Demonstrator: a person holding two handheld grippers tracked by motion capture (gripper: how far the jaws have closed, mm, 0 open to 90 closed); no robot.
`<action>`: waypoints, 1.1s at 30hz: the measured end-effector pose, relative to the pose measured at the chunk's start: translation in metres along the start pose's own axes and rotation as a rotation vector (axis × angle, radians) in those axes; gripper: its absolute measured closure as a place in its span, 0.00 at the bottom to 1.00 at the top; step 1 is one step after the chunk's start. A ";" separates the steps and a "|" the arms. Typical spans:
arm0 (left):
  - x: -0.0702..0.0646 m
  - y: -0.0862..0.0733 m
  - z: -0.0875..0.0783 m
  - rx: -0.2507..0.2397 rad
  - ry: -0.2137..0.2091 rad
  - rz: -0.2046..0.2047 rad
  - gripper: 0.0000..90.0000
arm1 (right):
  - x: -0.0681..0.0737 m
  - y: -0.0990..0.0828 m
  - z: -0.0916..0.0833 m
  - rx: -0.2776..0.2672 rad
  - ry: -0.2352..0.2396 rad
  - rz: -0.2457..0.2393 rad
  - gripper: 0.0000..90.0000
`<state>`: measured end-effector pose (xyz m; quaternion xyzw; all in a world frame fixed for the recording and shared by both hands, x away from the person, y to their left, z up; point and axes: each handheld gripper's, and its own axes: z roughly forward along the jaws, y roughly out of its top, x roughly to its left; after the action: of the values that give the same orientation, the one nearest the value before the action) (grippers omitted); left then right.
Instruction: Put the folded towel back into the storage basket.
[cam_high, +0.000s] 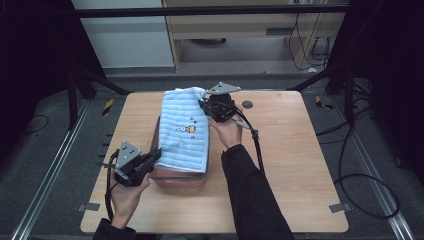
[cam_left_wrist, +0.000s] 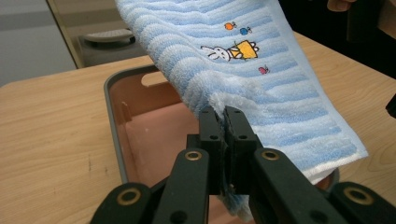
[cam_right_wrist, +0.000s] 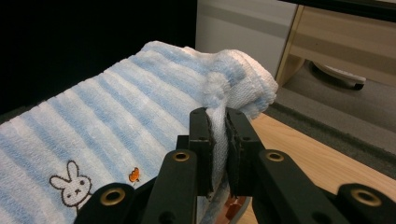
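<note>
A blue-and-white striped towel (cam_high: 183, 129) with a small rabbit print (cam_left_wrist: 219, 52) hangs stretched above a pink tray (cam_high: 177, 179) with a grey rim (cam_left_wrist: 110, 122). My left gripper (cam_high: 154, 158) is shut on the towel's near left corner (cam_left_wrist: 223, 103). My right gripper (cam_high: 205, 106) is shut on the far right corner, where the cloth bunches (cam_right_wrist: 224, 88) between its jaws. The towel (cam_right_wrist: 107, 126) covers most of the tray in the high view. The tray's bare pink floor (cam_left_wrist: 154, 144) lies under the lifted cloth in the left gripper view.
The wooden table (cam_high: 295, 160) has a small dark round mark (cam_high: 247, 104) near its far right part. Cables (cam_high: 257, 145) trail from the right gripper across the table. Dark frame legs and a light cabinet (cam_high: 240, 30) stand beyond the far edge.
</note>
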<state>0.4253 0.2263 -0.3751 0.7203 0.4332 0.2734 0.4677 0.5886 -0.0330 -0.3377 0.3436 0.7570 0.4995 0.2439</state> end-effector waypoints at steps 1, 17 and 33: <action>0.001 -0.001 0.001 0.003 0.002 -0.003 0.96 | 0.001 -0.002 0.003 0.008 0.001 -0.005 0.92; 0.009 -0.021 0.021 0.084 0.031 0.003 0.96 | 0.004 -0.022 0.032 0.055 0.013 0.002 0.92; 0.009 -0.039 0.030 0.154 0.047 0.018 0.96 | 0.008 -0.046 0.046 0.101 0.019 0.017 0.91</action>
<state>0.4395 0.2283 -0.4232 0.7515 0.4573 0.2601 0.3982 0.6035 -0.0123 -0.3982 0.3570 0.7807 0.4657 0.2147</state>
